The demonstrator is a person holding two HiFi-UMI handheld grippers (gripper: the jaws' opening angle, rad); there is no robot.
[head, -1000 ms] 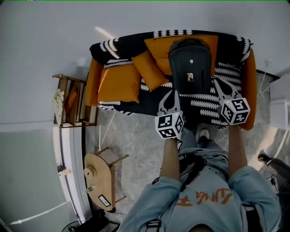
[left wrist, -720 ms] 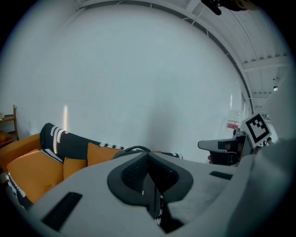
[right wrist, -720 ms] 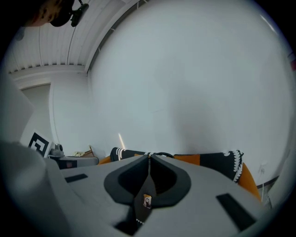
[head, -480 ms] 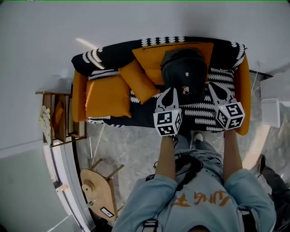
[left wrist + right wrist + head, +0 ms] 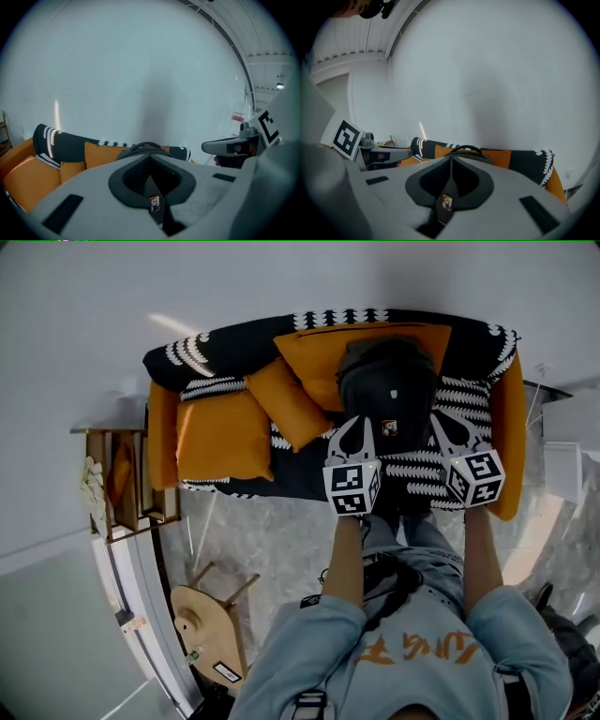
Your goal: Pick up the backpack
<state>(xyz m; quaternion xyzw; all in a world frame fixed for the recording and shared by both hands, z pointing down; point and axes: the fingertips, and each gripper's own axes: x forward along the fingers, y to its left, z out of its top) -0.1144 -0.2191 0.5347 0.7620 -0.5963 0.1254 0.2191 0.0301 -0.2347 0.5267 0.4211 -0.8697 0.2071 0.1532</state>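
A black backpack (image 5: 389, 381) stands upright on the sofa (image 5: 234, 479), leaning on an orange back cushion (image 5: 314, 352). My left gripper (image 5: 359, 422) is shut and empty, with its tips just before the backpack's lower left side. At the lower right side my right gripper (image 5: 439, 418) is shut and empty too. In the left gripper view the backpack's top handle (image 5: 146, 145) shows above the closed left gripper (image 5: 150, 157). The right gripper view has the same handle (image 5: 464, 148) over the closed right gripper (image 5: 452, 159). Whether either gripper touches the backpack I cannot tell.
The sofa carries a black-and-white patterned throw (image 5: 469, 390), an orange seat cushion (image 5: 223, 437) and a small orange pillow (image 5: 291, 404). A wooden side shelf (image 5: 117, 484) stands left of it. A round wooden stool (image 5: 202, 620) is on the floor near my left. A white wall is behind.
Both grippers have gone forward and down toward the backpack, staying shut. The person has stepped closer, so the sofa and backpack sit nearer the grippers.
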